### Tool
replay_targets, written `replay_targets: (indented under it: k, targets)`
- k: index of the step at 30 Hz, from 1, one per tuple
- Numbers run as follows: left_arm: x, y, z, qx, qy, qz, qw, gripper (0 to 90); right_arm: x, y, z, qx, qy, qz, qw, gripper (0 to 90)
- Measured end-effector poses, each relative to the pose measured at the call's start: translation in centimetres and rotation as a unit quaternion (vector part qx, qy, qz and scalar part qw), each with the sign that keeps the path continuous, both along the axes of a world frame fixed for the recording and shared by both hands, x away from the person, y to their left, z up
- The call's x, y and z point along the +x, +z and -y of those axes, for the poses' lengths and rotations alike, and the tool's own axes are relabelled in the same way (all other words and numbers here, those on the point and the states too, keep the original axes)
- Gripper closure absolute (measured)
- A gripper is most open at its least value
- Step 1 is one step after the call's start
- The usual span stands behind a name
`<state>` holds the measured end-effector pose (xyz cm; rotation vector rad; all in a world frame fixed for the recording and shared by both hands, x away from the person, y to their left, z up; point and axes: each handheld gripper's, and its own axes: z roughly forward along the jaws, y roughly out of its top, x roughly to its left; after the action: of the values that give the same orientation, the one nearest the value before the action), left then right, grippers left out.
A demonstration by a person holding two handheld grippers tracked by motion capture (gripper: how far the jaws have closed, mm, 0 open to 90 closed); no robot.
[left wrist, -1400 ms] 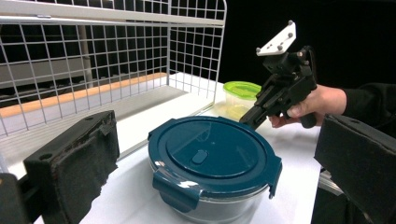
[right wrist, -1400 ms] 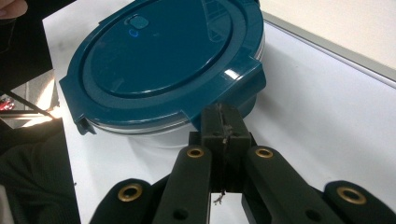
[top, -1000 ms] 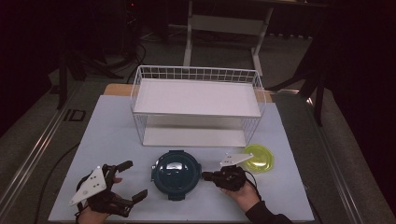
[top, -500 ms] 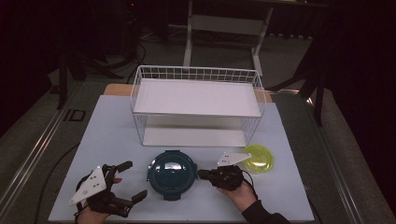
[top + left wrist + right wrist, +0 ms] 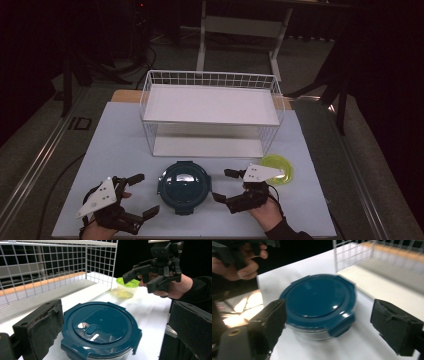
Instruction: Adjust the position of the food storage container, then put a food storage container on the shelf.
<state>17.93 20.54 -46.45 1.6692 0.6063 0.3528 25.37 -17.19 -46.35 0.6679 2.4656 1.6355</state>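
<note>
Glass under a teal clip lid makes the container (image 5: 183, 186) heavy, slick and breakable; it sits near the surface's front edge. Right claw (image 5: 223, 186), just opened wide and empty, could grip a lid tab; left claw (image 5: 142, 195) also gapes empty.

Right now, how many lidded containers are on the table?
2: a teal container between the grippers in front of the wire rack, and a small green one to its right, partly behind the right gripper.
</note>
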Motion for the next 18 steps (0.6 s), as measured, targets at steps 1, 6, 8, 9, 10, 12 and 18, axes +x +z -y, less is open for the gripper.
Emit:
replay_targets:
  k: [1, 6, 8, 9, 10, 12, 18]
  targets:
    - [0.1, 0.3, 0.0, 0.003, -0.002, -0.004, 1.0, 0.0, -0.2, 0.3, 0.0, -0.005, -0.012, 0.016, 0.9998, 14.8]
    - [0.7, 1.5, 0.0, 0.007, -0.015, -0.025, 0.9996, 0.0, -0.7, 1.5, 0.3, 0.003, -0.019, 0.042, 0.999, 19.4]
    - [1.0, 1.9, 0.0, 0.011, -0.016, -0.038, 0.9991, 0.0, -0.6, 1.9, 0.4, -0.002, -0.021, 0.023, 0.9995, 19.1]
    - [1.2, 2.1, -0.1, 0.012, -0.015, -0.046, 0.9988, 0.0, -0.5, 2.1, 0.4, -0.008, -0.026, 0.017, 0.9995, 19.2]
    - [1.4, 2.2, -0.1, 0.012, -0.012, -0.057, 0.9983, 0.0, -0.4, 2.3, 0.6, -0.002, -0.027, 0.015, 0.9995, 19.1]
    - [1.9, 2.4, -0.2, 0.015, -0.008, -0.081, 0.9966, 0.0, -0.4, 2.5, 0.6, 0.003, -0.033, 0.012, 0.9994, 18.9]
    - [3.2, 2.2, -0.7, 0.005, -0.003, -0.149, 0.9888, 0.0, 0.3, 2.9, 0.4, 0.006, -0.056, -0.037, 0.9977, 13.8]
